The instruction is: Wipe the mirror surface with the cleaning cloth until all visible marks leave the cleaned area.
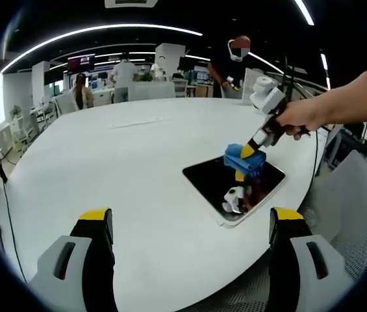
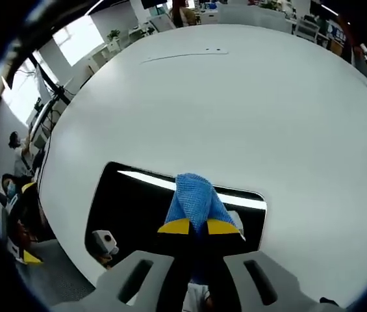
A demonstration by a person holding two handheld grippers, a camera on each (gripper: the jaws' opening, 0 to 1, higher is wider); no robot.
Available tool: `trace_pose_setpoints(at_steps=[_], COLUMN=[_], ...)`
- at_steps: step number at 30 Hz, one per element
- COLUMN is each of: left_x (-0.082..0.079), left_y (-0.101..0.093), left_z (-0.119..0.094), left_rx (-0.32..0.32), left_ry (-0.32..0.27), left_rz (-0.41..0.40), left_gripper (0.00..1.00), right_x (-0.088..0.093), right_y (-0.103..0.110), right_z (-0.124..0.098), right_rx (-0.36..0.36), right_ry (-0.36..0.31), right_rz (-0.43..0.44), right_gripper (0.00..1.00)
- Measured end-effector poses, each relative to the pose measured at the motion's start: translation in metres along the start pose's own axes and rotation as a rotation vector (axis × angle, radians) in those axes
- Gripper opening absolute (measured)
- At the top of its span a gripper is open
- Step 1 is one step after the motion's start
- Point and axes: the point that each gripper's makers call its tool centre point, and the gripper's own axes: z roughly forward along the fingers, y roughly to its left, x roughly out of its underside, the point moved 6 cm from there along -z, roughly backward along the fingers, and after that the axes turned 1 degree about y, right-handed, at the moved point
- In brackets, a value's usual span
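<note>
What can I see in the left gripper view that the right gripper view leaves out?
Left gripper view alone: the left gripper, jaws wide open above the table, and the person's hand holding the right gripper. Right gripper view alone: a close look at the jaws pinching the blue cloth. Both share the white table, the dark mirror and the cloth pressed on it.

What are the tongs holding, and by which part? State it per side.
The right tongs are shut on the blue cleaning cloth, pinching its bunched near end, the rest lying on the mirror. The left tongs are open, holding nothing.
</note>
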Motion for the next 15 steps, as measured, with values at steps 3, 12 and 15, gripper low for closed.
trace_pose_setpoints(at_steps=[3, 12, 15], left_x=[0.000, -0.001, -0.002], left_y=[0.000, -0.001, -0.002], left_z=[0.000, 0.000, -0.001], left_rx=[-0.002, 0.003, 0.006], left_ry=[0.001, 0.001, -0.003], left_rz=[0.001, -0.001, -0.001], left_gripper=[0.99, 0.99, 0.99], right_x=[0.006, 0.023, 0.029], right_y=[0.004, 0.008, 0.009], right_z=[-0.003, -0.005, -0.007], right_rx=[0.001, -0.017, -0.017], right_ry=[0.003, -0.005, -0.011], right_rz=[-0.003, -0.004, -0.014], right_gripper=[0.01, 0.01, 0.01])
